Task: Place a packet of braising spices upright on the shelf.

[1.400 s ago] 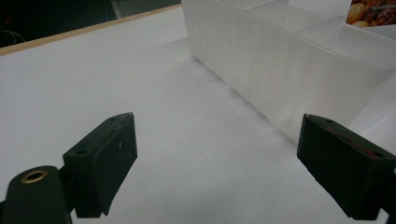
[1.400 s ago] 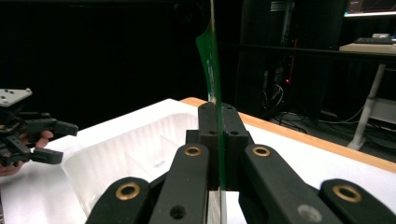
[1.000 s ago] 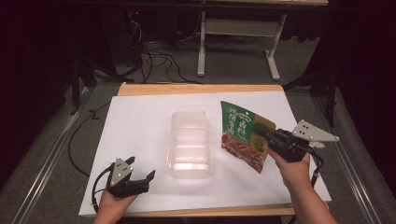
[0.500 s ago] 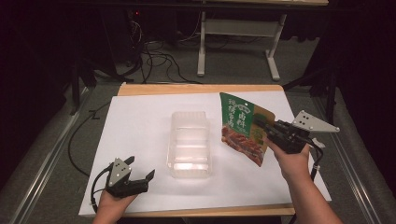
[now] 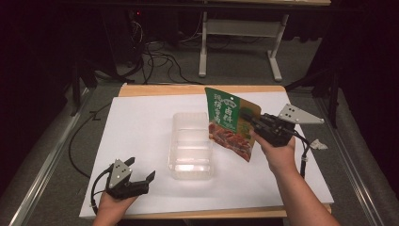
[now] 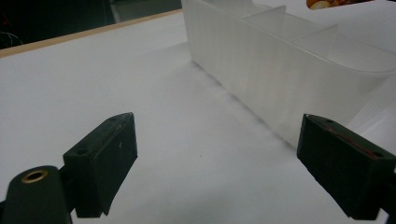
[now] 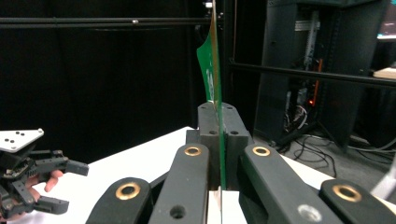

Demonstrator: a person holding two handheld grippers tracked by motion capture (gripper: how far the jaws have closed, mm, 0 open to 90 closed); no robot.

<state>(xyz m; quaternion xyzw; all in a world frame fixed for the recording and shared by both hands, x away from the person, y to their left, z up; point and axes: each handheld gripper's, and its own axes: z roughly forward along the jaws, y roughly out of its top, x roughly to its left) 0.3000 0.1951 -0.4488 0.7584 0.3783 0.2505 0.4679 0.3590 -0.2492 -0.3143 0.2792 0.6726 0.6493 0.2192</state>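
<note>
Right gripper (image 5: pixel 251 123) has its two black jaws clamped tight on the edge of the flat green foil snack pouch with the red food picture (image 5: pixel 231 123), and the pouch hangs tilted in the air, lifted off the white table sheet (image 5: pixel 141 127), just to the right of the clear ribbed plastic container with dividers (image 5: pixel 190 146). Down at the near left corner the left gripper (image 5: pixel 141 175) sits low on the sheet, jaws spread wide with nothing between them, pointing toward the container's wall

White Chinese characters, unreadable, mark the green pouch (image 5: pixel 230 123).
</note>
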